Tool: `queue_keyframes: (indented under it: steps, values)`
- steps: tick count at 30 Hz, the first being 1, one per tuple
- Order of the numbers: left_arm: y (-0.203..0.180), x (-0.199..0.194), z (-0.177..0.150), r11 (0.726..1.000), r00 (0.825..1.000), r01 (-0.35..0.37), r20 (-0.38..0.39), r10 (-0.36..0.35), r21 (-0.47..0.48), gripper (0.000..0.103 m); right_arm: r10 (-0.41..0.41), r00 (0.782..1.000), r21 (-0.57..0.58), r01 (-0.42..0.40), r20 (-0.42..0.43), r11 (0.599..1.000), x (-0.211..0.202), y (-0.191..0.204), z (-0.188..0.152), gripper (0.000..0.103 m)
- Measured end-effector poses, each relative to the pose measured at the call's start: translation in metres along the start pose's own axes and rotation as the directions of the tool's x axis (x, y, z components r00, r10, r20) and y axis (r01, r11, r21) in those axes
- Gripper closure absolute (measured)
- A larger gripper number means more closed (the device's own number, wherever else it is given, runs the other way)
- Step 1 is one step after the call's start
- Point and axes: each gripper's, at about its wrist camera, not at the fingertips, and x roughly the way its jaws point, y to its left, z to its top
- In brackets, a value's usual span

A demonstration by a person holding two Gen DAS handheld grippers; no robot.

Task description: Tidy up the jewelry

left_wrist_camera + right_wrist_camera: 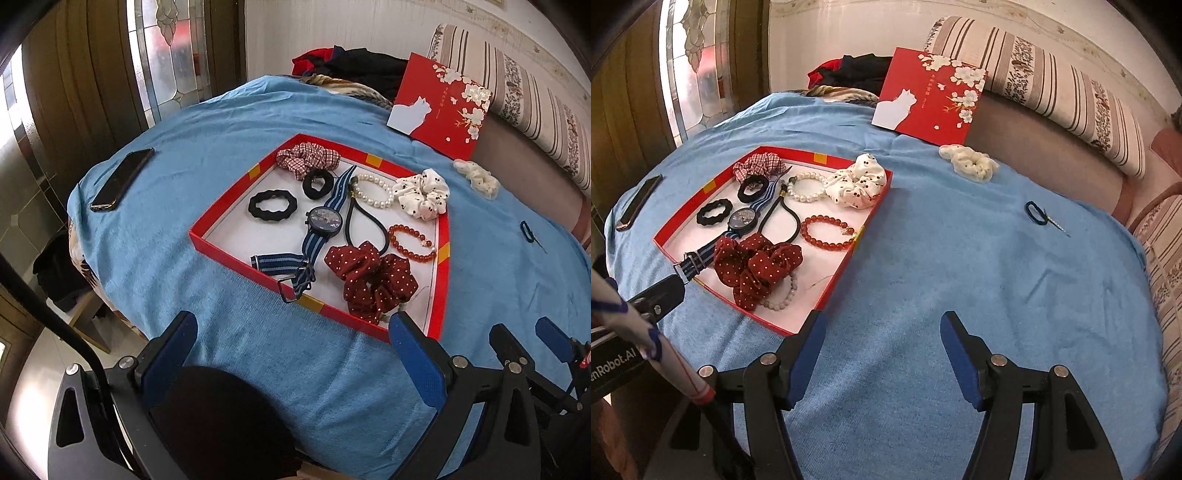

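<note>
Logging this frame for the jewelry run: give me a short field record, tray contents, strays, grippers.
surface: blue blanket
tray: red box tray, open, on the blanket
in tray: watch, pearl bracelet, red bead bracelet, dotted red scrunchie, white scrunchie
outside tray: cream scrunchie, dark hair tie, phone
lid: red lid, propped against the sofa back
left gripper: open, nothing held
right gripper: open, nothing held

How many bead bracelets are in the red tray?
3: a pearl one near the far side, a red one by the right wall, and a pale one half under the dotted red scrunchie. Others may be hidden.
</note>
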Motion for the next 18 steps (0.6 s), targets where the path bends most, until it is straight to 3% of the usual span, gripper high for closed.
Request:
queue_keyframes:
  steps: [18]
  values:
    - [-0.0052, -0.0064, -0.0021, 1.000, 1.000, -0.014, 0.010, 0.014, 0.012, 0.000, -0.011, 1.000, 0.018, 0.011, 0.011, 1.000, -0.0067, -0.0072, -0.0012, 0.033]
